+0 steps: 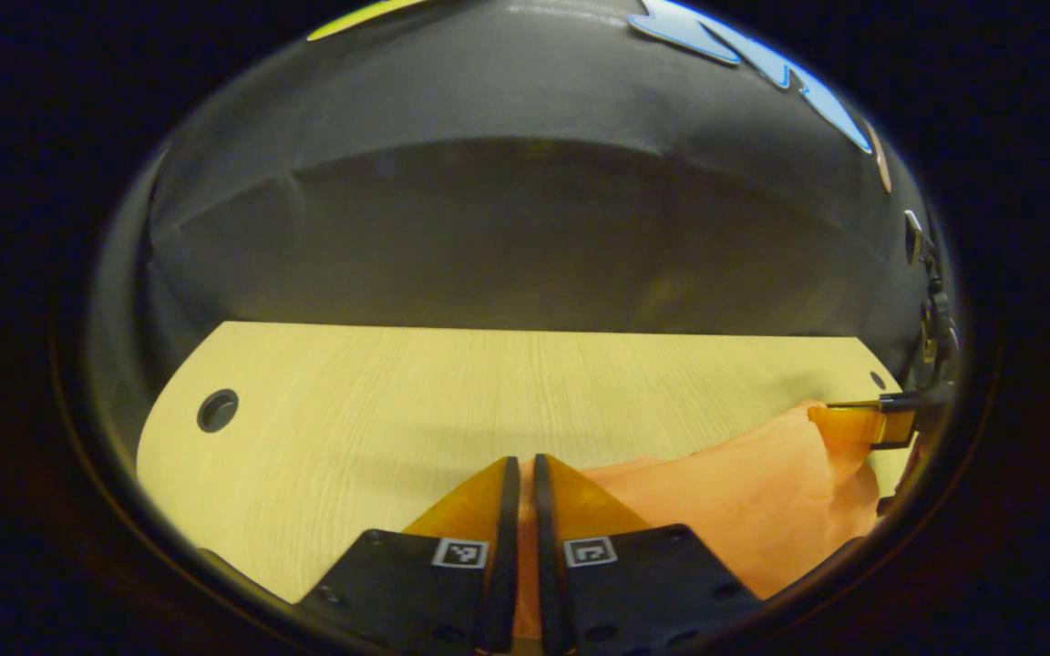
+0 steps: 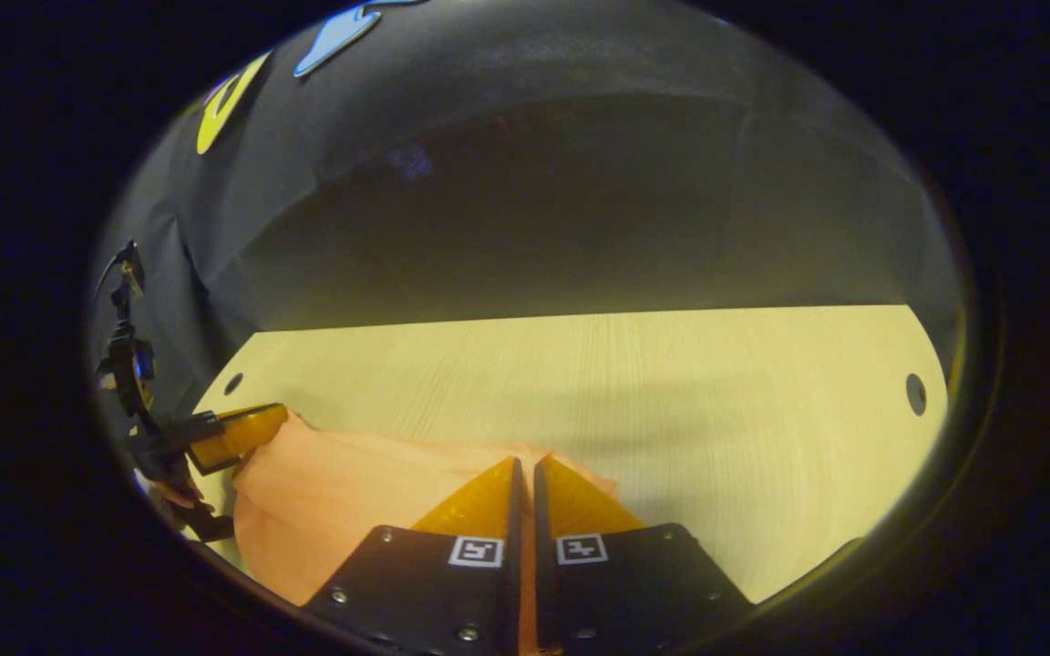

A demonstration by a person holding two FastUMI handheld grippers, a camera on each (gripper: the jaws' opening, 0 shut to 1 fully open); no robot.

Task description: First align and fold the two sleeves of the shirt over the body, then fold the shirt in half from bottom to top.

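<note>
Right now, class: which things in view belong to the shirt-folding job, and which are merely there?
Belongs to the job:
orange shirt
left tongs, shut on the shirt
right tongs, shut on the shirt

Merely there:
wooden table
cable holes in the table

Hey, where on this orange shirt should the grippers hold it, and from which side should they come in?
Best at its outer edges, about where it is held now. The left gripper pinches the shirt at one end and the right gripper at the other, jaws closed on thin cloth. It hangs bunched between them above the table, so coming in from each side along the edge probably suits.
</note>
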